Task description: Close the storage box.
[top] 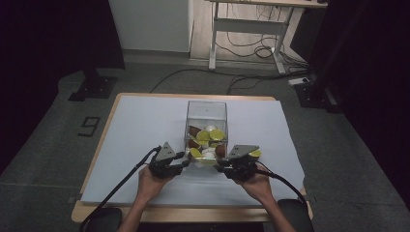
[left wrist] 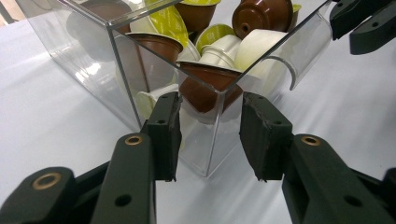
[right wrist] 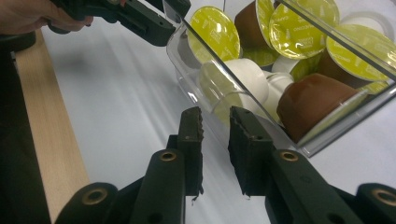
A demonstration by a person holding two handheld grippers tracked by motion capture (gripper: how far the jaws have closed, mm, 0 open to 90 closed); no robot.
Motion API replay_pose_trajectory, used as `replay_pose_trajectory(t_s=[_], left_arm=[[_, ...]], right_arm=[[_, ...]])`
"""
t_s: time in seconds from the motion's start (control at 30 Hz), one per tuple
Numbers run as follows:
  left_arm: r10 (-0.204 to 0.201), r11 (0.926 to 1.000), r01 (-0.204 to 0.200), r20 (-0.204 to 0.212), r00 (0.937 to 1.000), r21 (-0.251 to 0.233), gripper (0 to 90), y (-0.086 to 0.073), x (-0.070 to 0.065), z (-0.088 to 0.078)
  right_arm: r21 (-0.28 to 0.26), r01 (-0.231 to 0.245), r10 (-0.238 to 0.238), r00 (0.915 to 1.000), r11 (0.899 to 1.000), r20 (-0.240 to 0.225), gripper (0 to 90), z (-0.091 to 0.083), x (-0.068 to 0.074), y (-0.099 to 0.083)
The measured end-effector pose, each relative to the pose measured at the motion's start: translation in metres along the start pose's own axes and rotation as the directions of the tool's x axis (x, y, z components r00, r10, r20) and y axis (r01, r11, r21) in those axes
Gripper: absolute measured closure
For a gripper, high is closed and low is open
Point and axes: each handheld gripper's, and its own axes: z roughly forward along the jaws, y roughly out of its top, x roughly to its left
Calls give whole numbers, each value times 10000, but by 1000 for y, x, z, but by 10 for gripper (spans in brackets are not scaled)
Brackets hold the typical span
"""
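Two hand-held grippers flank the near end of one clear box [top: 206, 126], and that is the relation your next move turns on: the box runs lengthwise away from you, near to far, down the middle of the table [top: 145, 125], so its near corners lie straight ahead of your hands. Your left hand-held gripper [left wrist: 210, 135] faces the near left corner; its jaws stand moderately apart with the vertical corner edge between them, pads close to the walls but, as far as you can judge, not pressing. Your right hand-held gripper [right wrist: 215, 142] sits at the near right side, jaws narrowly parted with nothing between them, their tips just short of the box's curved lip [right wrist: 205, 88]. Both hands are about equally near; the left looks better lined up to close.

The box is thin, hard, glossy plastic with sharp edges and a rounded cut-out at the near end; expect it to be slick under the pads. It rests on a smooth white sheet [top: 135, 159] over a wooden top. Inside lie heaped capsules [right wrist: 308, 100], small tapered cups in brown, white and yellow-green with flat foil lids, loose and tilted every way. One yellow-green capsule [top: 255, 153] lies on the sheet just right of the box, beside your right gripper.
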Motion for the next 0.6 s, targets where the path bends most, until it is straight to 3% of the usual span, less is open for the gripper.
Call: replay_pose_trajectory(t_s=[0.27,0.6], left_arm=[[53,10000,-53,-15,10000,84,583,-1,0,0],[145,9995,-143,-51,9999,266,574,-2,0,2]], right_arm=[[64,160,-162,9996,9999,251,802,7,2,4],[159,278,-283,9990,9995,342,799,10,3,6]])
